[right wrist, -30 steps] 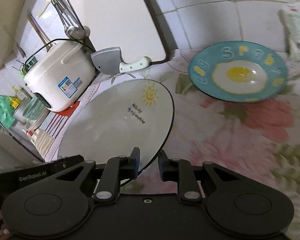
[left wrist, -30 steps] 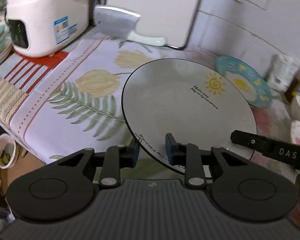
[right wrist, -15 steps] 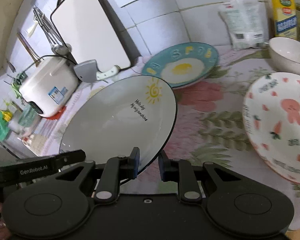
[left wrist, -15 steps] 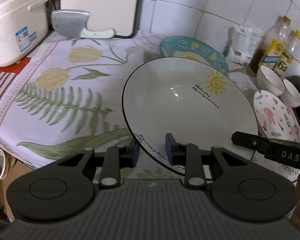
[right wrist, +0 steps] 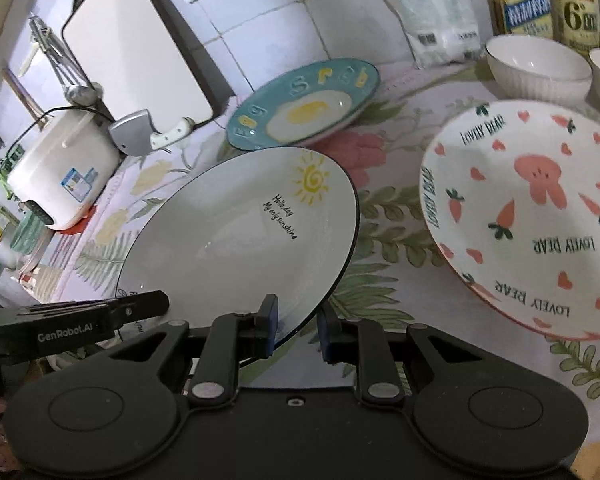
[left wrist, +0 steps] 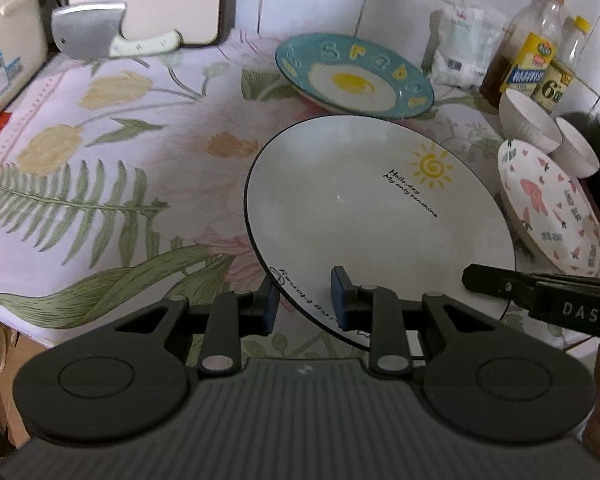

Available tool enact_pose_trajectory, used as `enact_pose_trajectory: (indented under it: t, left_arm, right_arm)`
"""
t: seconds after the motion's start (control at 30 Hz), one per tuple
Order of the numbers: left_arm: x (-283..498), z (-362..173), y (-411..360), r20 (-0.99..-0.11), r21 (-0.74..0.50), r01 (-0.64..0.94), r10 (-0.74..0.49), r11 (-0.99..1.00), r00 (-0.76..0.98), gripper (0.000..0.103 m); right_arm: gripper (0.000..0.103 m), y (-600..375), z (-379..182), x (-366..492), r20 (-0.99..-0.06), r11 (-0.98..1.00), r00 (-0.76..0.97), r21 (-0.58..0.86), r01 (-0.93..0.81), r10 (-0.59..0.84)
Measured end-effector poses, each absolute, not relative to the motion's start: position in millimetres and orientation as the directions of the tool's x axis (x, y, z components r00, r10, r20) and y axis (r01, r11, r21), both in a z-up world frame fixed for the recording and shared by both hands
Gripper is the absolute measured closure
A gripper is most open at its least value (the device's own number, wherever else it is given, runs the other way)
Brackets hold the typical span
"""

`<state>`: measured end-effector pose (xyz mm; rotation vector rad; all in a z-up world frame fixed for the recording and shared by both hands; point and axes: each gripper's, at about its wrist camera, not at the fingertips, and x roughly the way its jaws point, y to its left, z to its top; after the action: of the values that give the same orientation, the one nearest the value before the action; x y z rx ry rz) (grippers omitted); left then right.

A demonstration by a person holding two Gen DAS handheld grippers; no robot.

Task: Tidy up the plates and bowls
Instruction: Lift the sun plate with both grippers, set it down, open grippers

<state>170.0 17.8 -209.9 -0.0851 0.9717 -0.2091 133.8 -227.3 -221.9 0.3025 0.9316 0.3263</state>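
Both grippers hold a large white sun plate above the flowered tablecloth. My left gripper is shut on its near rim; my right gripper is shut on its right rim, and the plate also shows in the right wrist view. A teal egg plate lies behind it, also seen in the right wrist view. A pink bear plate lies to the right, also in the left wrist view. White bowls stand behind it.
A cleaver leans by a white cutting board at the back. A rice cooker stands far left. Bottles and a white bag line the tiled wall. The counter's front edge is near left.
Both grippers have carried the sun plate to the right, away from the rice cooker and toward the egg and bear plates. Both grips are unchanged.
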Motion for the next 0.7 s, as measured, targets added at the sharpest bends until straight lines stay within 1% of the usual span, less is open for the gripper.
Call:
enact_pose_trajectory:
  t: [0.23, 0.33, 0.4, 0.43, 0.5, 0.57, 0.63, 0.7]
  left_arm:
    - [175, -219, 20, -0.823, -0.201, 0.118, -0.233, 0.972, 0.518, 0.077]
    - [179, -221, 22, -0.839, -0.228, 0.097, -0.246, 0.969, 0.485, 0.077]
    - [182, -219, 24, -0.861, -0.214, 0.094, -0.233, 0.972, 0.451, 0.076]
    - [182, -216, 25, -0.865, -0.200, 0.094, -0.221, 0.975, 0.451, 0.075]
    - [178, -201, 30, -0.854, -0.174, 0.109, -0.205, 0.979, 0.478, 0.074]
    - [174, -186, 31, -0.850, -0.164, 0.129, -0.207, 0.978, 0.485, 0.070]
    - [170, -173, 30, -0.847, -0.156, 0.153, -0.212, 0.976, 0.488, 0.063]
    - [162, -157, 24, -0.839, -0.147, 0.188, -0.223, 0.971, 0.496, 0.060]
  right_arm:
    - [0.078, -226, -227, 135, -0.735, 0.918, 0.560, 0.371, -0.140, 0.383]
    - [0.078, -226, -228, 134, -0.737, 0.923, 0.566, 0.362, -0.131, 0.369]
    - [0.077, -228, -228, 136, -0.752, 0.923, 0.547, 0.369, -0.112, 0.367]
    - [0.075, -230, -224, 136, -0.760, 0.925, 0.540, 0.363, -0.110, 0.362]
    - [0.068, -241, -214, 134, -0.738, 0.911, 0.552, 0.398, -0.108, 0.388]
    - [0.055, -252, -202, 130, -0.713, 0.894, 0.565, 0.433, -0.111, 0.415]
    - [0.051, -260, -189, 124, -0.694, 0.891, 0.584, 0.438, -0.121, 0.421]
    - [0.046, -267, -175, 114, -0.677, 0.889, 0.603, 0.439, -0.131, 0.423]
